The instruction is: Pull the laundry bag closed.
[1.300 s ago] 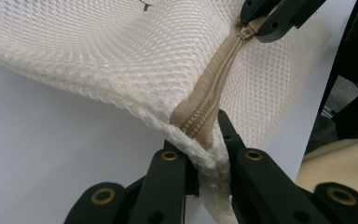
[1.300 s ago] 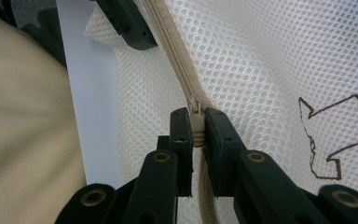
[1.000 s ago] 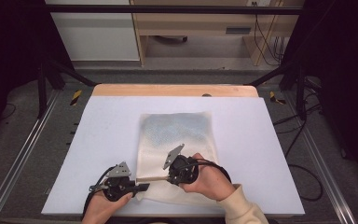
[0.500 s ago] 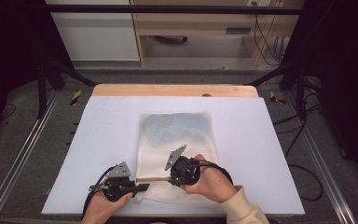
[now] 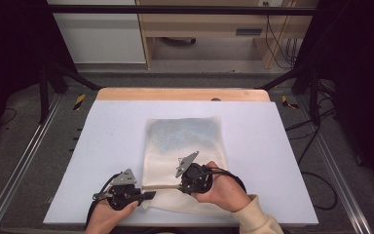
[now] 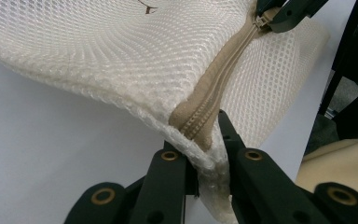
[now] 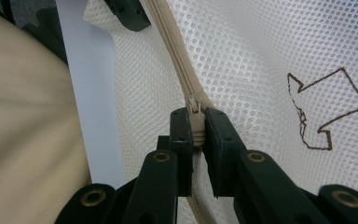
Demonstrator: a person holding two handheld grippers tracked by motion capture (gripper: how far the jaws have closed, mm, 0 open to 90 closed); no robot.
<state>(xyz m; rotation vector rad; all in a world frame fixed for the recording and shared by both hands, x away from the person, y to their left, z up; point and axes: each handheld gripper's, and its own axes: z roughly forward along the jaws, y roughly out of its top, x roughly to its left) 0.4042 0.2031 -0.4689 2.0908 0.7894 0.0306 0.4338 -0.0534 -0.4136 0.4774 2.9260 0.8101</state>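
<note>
Left gripper [image 5: 151, 195]: I find no shift from the earlier pictures; its jaws pinch the near left corner of the mesh bag [image 5: 185, 141] just as tightly as before.
Right gripper [image 5: 179, 185]: I can make out no move; same clamp on the zip pull [image 7: 195, 105].
Mesh bag: I see the same folds, same place on the table [image 5: 102, 146].

Even overhead light, soft focus, dark surroundings
</note>
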